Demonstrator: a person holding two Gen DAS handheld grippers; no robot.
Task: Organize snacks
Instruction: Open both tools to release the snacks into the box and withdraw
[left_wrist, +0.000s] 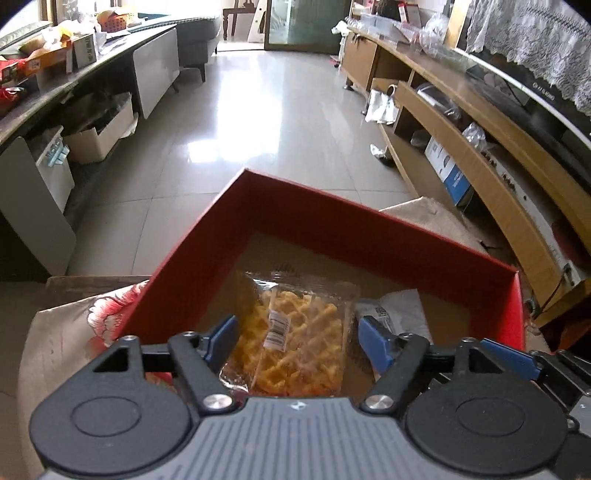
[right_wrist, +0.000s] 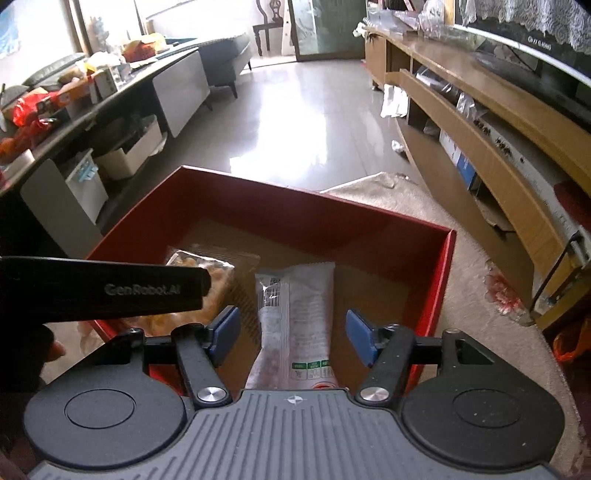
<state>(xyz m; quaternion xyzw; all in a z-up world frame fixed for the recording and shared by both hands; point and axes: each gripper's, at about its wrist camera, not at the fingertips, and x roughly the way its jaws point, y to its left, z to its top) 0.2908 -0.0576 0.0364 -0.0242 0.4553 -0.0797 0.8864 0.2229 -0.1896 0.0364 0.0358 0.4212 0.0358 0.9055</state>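
Clear packet of orange lattice crisps (left_wrist: 291, 332) lying in red box (left_wrist: 332, 225) between parted left gripper (left_wrist: 297, 338) pads, white snack packet (right_wrist: 295, 317) likewise between wide right gripper (right_wrist: 293, 336), both angled downward

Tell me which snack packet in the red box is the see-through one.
The waffle packet, between the left gripper's open jaws: clear wrap shows its yellow lattice. The white packet beside it is opaque.

Bright daylight from far windows, glare on tiled floor (left_wrist: 236, 122), fisheye-bent edges, dark corners
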